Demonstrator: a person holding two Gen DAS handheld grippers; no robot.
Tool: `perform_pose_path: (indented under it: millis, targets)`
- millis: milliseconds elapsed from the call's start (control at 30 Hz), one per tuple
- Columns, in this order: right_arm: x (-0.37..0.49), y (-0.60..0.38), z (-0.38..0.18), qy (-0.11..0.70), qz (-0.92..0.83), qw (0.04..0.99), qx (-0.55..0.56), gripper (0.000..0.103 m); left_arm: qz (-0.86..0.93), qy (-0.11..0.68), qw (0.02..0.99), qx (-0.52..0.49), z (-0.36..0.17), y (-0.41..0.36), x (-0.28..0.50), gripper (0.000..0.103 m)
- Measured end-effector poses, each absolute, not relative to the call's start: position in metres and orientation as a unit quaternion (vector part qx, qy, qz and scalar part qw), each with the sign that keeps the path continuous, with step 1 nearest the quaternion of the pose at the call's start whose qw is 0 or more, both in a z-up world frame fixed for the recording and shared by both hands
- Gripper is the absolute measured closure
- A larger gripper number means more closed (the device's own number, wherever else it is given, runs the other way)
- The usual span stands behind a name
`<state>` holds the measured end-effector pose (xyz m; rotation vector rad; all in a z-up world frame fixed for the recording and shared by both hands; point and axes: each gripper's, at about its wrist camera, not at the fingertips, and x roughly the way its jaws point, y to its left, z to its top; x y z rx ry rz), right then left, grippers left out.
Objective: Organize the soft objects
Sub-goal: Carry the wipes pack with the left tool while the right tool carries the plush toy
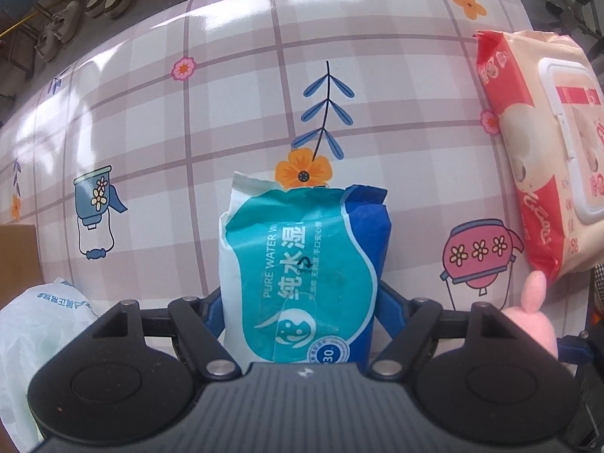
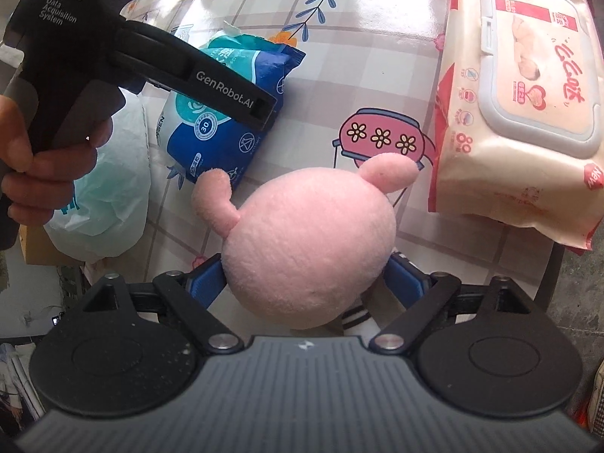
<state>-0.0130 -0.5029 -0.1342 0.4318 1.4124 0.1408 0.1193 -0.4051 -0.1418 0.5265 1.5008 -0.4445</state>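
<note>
Across the middle of the left wrist view, the surface (image 1: 234,87), covered in a pink-and-white checked cloth with printed flowers and kettles, is lying mostly bare toward the top of the frame; its far edge is curving along the upper left, with shoes on the floor beyond it.

Item 1: blue wipes pack (image 1: 302,260), sitting low centre in the left wrist view between the blue pads of the left tongs (image 1: 300,302). Both pads are pressing its sides, so the tongs are gripping it at a middling spread. Readable print: "PURE WATER W…", Chinese characters, and "30".

Item 2: pink plush toy (image 2: 305,249), occupying the centre of the right wrist view between the pads of the right tongs (image 2: 307,279). The tongs are standing wide; the pads are lying right at its flanks, but whether they are pressing it cannot be told.

Item 3: peach wipes pack (image 2: 517,105), lying at the upper right of the right wrist view, near the surface's right edge, with a white flip lid. "80" is showing on its front.

Item 4: white plastic bag (image 2: 109,196), resting at the left edge, beside a person's hand (image 2: 41,166) that is holding a black handle marked "DAS Data Acquisition System" and "GenRobot.AI".
</note>
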Motion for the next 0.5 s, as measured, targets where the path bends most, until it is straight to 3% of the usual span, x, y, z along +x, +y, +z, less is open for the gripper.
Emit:
perform_pose_path:
  millis: [500]
  targets:
    - [-0.030, -0.511, -0.126, 0.624, 0.033, 0.749, 0.222, 0.020, -0.209, 0.657, 0.692, 0.213, -0.116, -0.390, 0.111, 0.031]
